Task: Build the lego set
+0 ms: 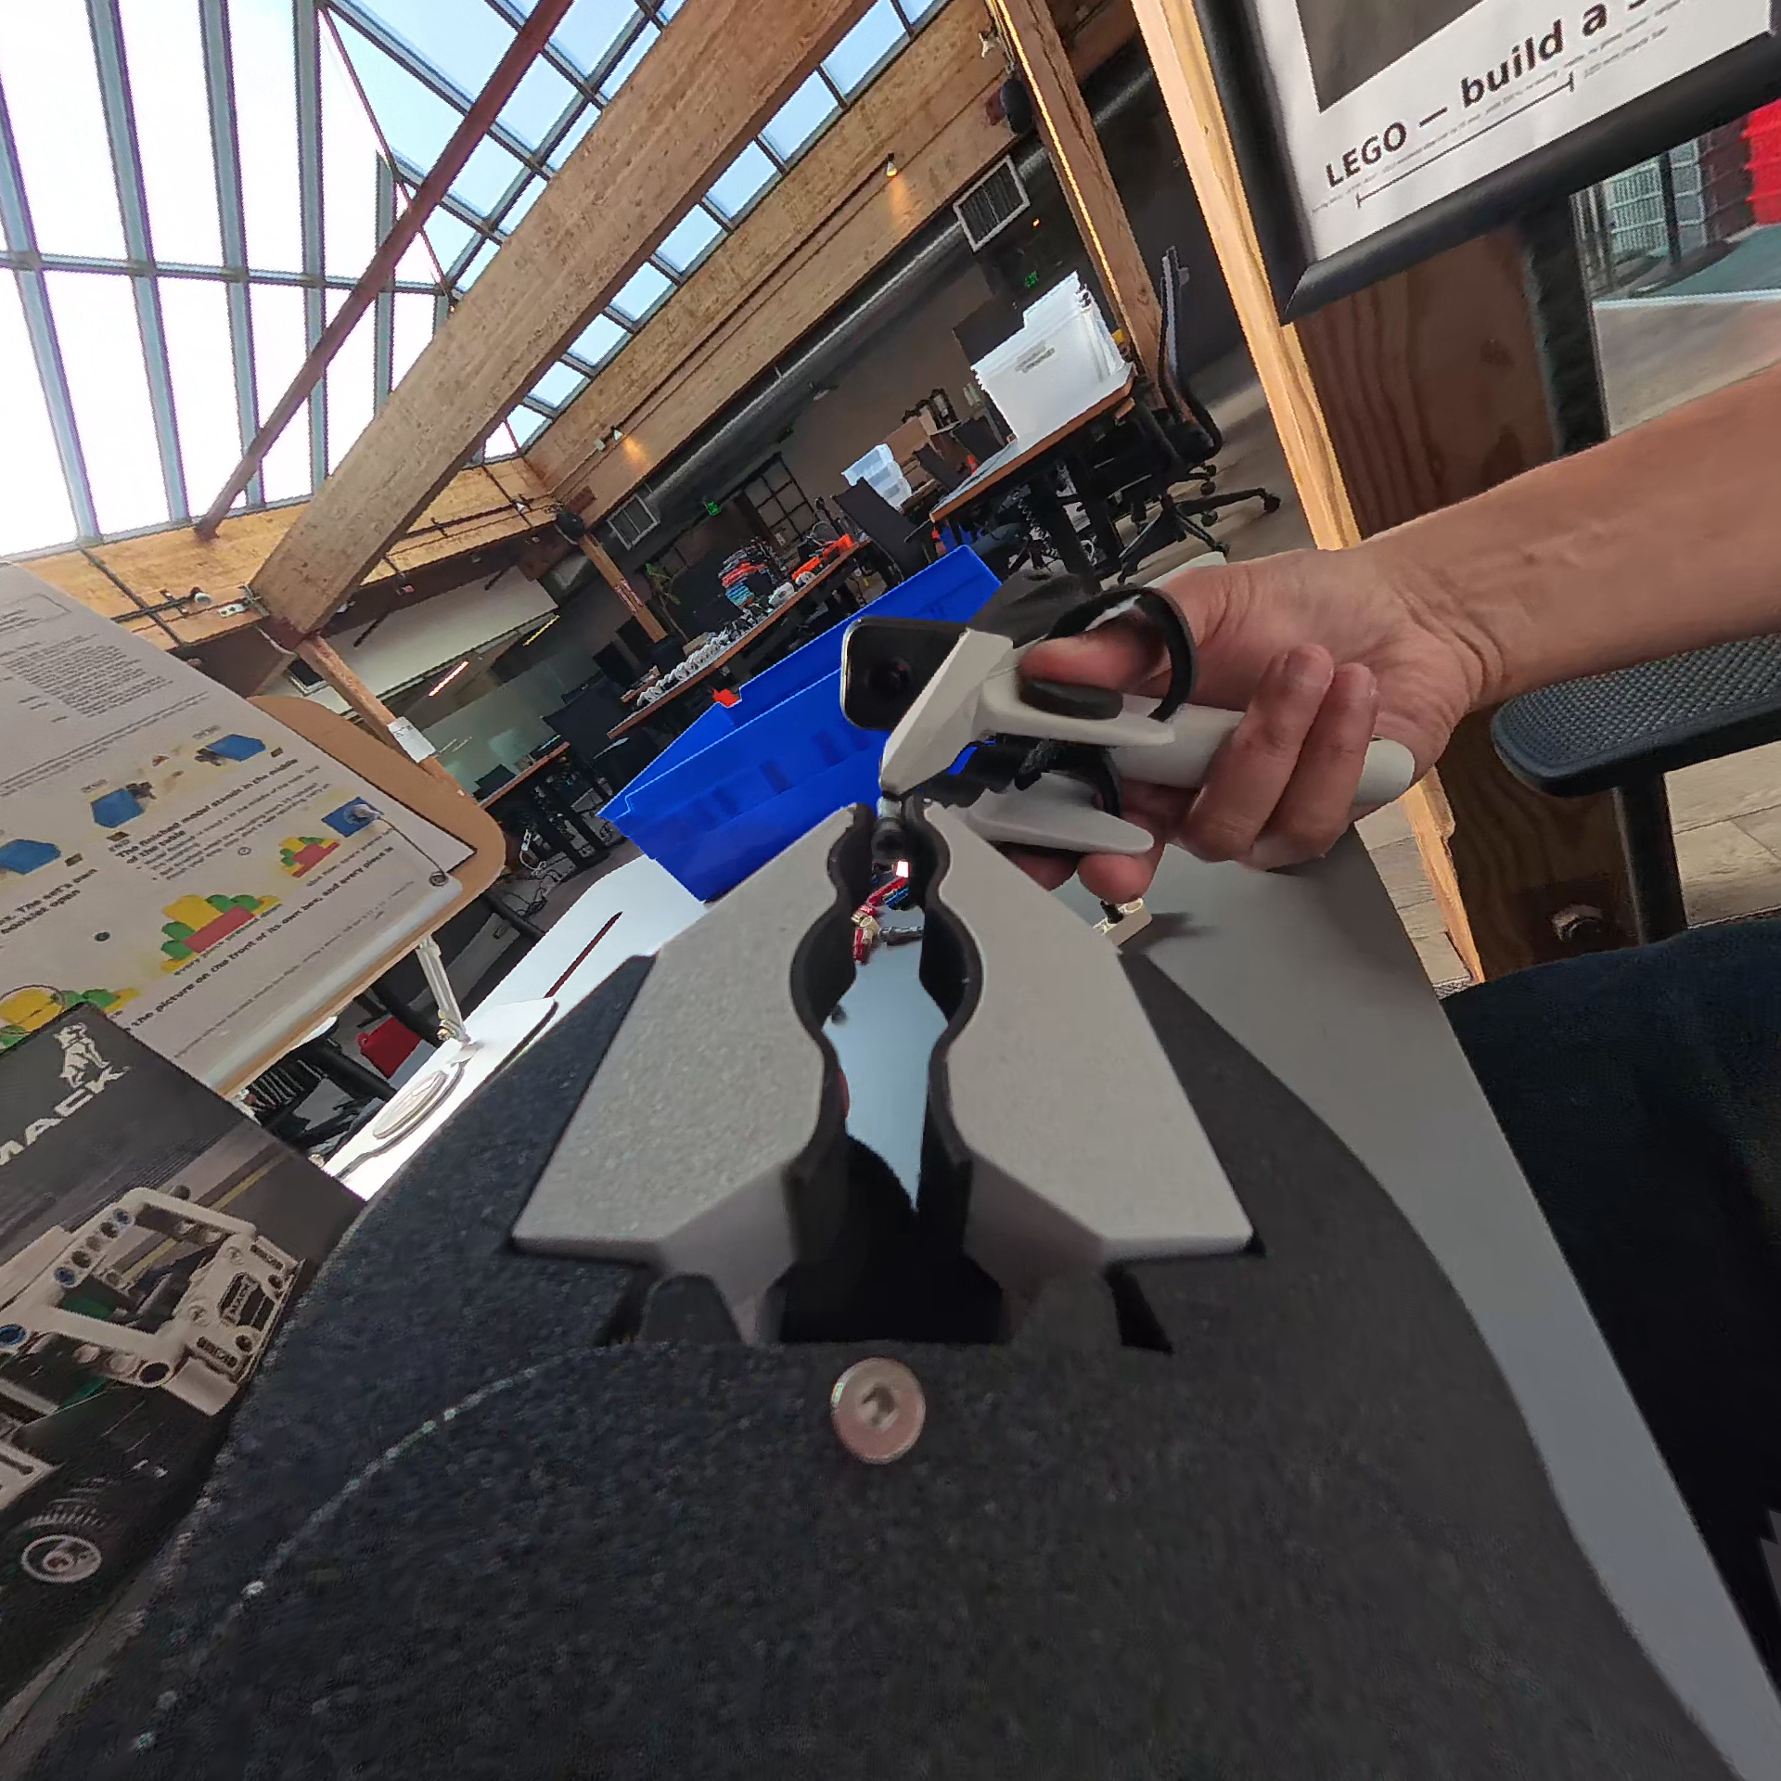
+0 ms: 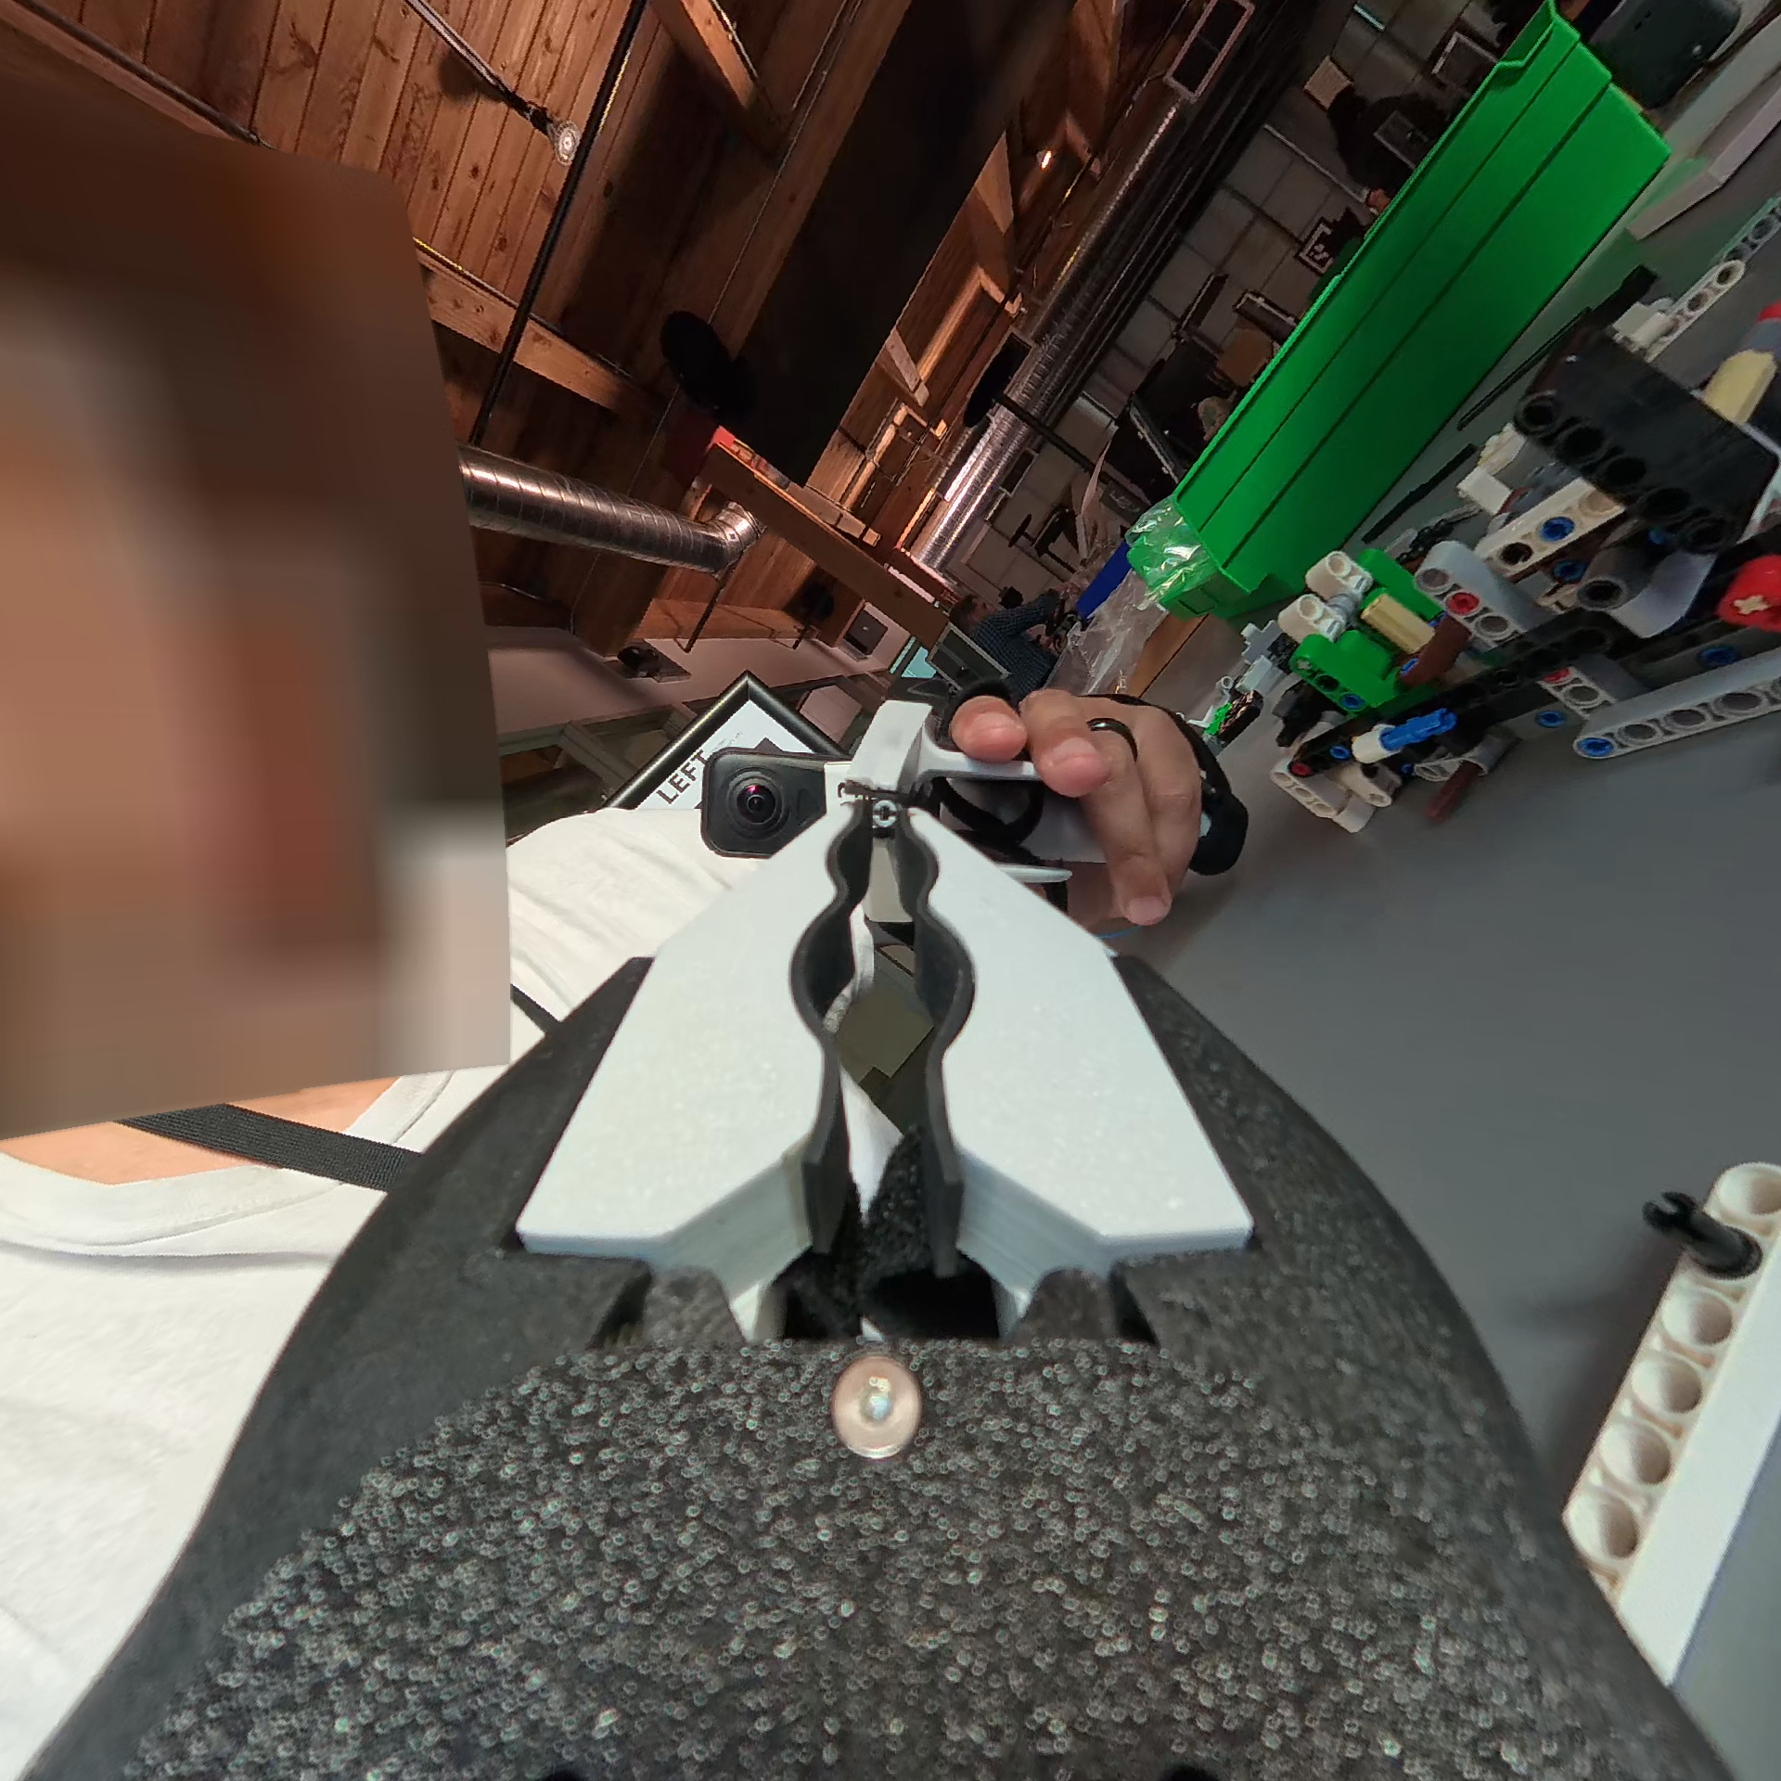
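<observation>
Grippers tip to tip: left gripper [image 1: 882, 834] and right gripper [image 2: 879, 819] both pinched nearly closed on a tiny dark pin [image 2: 882, 817] (exact part unclear). Half-built Technic truck chassis [image 2: 1581, 598] waiting right of the right gripper, far from finished; white beam [image 2: 1682, 1388] lying near, unfitted.

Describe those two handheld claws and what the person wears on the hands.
Each gripper has pale grey wedge fingers lined with wavy black pads, on a black speckled body with a silver screw. A black camera rides on top. One hand wears a dark ring.
</observation>
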A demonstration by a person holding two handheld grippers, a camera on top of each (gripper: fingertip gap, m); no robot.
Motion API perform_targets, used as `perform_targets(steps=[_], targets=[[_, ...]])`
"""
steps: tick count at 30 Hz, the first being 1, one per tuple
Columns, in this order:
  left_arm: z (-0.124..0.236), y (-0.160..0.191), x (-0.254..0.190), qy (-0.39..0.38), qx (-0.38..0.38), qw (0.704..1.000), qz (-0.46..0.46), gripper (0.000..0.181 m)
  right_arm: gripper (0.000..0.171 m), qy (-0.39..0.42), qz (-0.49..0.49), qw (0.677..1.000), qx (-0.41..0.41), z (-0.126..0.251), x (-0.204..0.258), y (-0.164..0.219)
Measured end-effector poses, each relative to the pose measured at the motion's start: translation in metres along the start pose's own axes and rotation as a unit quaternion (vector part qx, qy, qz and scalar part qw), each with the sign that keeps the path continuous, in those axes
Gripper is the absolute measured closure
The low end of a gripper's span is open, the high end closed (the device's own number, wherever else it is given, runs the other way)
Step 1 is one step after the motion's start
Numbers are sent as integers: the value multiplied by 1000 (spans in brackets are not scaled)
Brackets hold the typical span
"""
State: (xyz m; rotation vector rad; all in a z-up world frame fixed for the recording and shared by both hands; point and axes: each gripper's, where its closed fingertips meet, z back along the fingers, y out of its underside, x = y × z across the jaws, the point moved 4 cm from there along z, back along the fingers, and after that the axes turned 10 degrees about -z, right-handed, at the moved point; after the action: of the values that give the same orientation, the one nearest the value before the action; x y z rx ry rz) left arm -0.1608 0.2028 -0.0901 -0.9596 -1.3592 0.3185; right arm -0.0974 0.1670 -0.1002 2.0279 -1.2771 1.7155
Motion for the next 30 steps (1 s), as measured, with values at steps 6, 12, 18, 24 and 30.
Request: perform_targets(steps=[6, 12, 18, 24, 30], targets=[[0, 1, -3, 2, -2, 1000, -15, 177, 169, 6, -8, 1000, 7, 1, -1, 2], [0, -1, -5, 5, -8, 1000, -17, 177, 170, -6, -15, 1000, 25, 1, 1, 5], [1, -1, -5, 6, -15, 1000, -8, 178, 170, -16, -37, 999, 32, -1, -1, 5], [-2, 4, -2, 22, 12, 999, 30, 178, 169, 22, -5, 999, 23, 1, -3, 1], [-6, 24, 13, 15, 56, 993, 106, 177, 146, 393, 272, 878, 16, 73, 6, -22]])
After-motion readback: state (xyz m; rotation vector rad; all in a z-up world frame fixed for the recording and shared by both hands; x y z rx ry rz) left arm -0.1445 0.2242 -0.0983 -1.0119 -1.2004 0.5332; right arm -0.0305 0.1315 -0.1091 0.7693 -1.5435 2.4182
